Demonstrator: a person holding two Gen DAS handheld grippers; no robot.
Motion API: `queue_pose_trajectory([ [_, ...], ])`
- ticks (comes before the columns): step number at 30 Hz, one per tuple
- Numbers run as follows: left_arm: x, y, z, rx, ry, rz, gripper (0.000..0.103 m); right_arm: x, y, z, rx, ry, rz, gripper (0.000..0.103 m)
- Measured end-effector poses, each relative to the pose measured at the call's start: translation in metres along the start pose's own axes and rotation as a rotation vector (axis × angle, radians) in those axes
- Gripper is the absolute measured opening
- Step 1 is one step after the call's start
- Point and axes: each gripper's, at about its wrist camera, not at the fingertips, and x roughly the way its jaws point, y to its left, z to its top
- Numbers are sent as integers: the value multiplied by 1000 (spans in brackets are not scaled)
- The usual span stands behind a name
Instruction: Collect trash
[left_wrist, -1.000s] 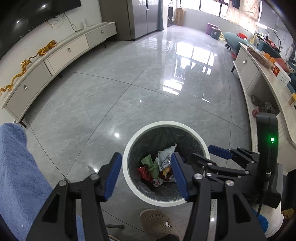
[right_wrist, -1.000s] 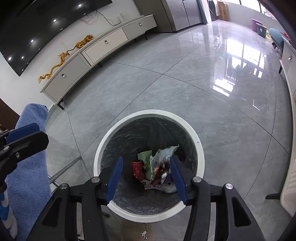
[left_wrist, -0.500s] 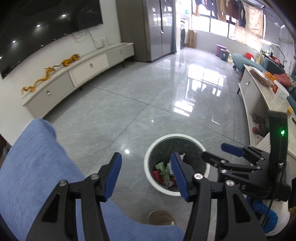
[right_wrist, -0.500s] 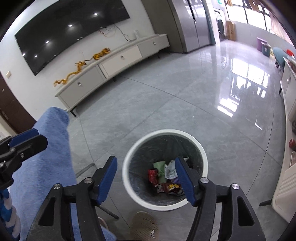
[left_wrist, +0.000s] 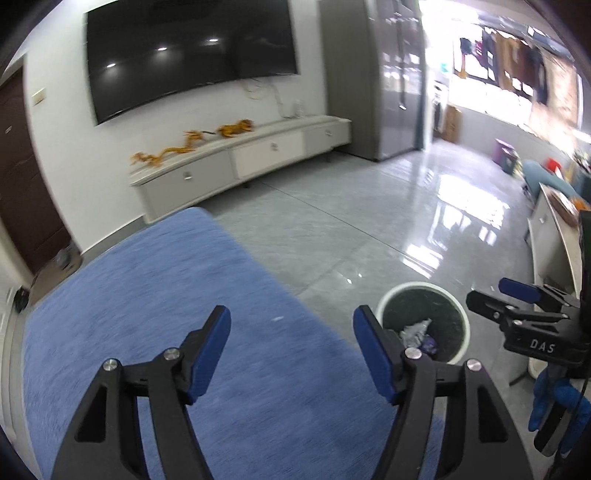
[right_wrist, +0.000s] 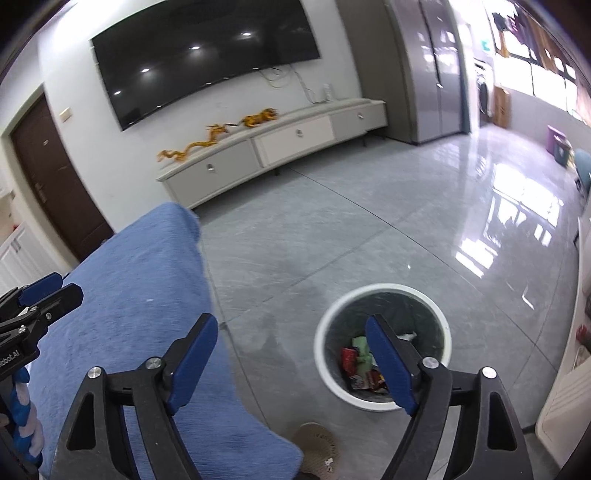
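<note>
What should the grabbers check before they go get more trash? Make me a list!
1. Left gripper empty: ok, jaws opening, nothing between them.
2. Right gripper empty: ok, jaws opening, nothing between them.
3. Round white trash bin with a dark liner upright on the grey floor: ok.
4. Crumpled wrappers inside the bin, none on the floor around it: ok.
5. More trash on the blue fuzzy cloth: cannot tell; the visible part shows only a tiny white speck, and the grippers hide some of it.
6. Tan slipper near the bin, out of the way: cannot tell.
</note>
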Motion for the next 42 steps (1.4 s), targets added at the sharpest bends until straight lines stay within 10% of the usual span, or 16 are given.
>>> queue_pose_trajectory([
  [23,-102,124,-76,-243,-126,290,68,-16,149,-19,-266,-81,92,103],
  [42,-112,148,-97,-308,-138,290,68,-22,172,-31,-301,-152,48,103],
])
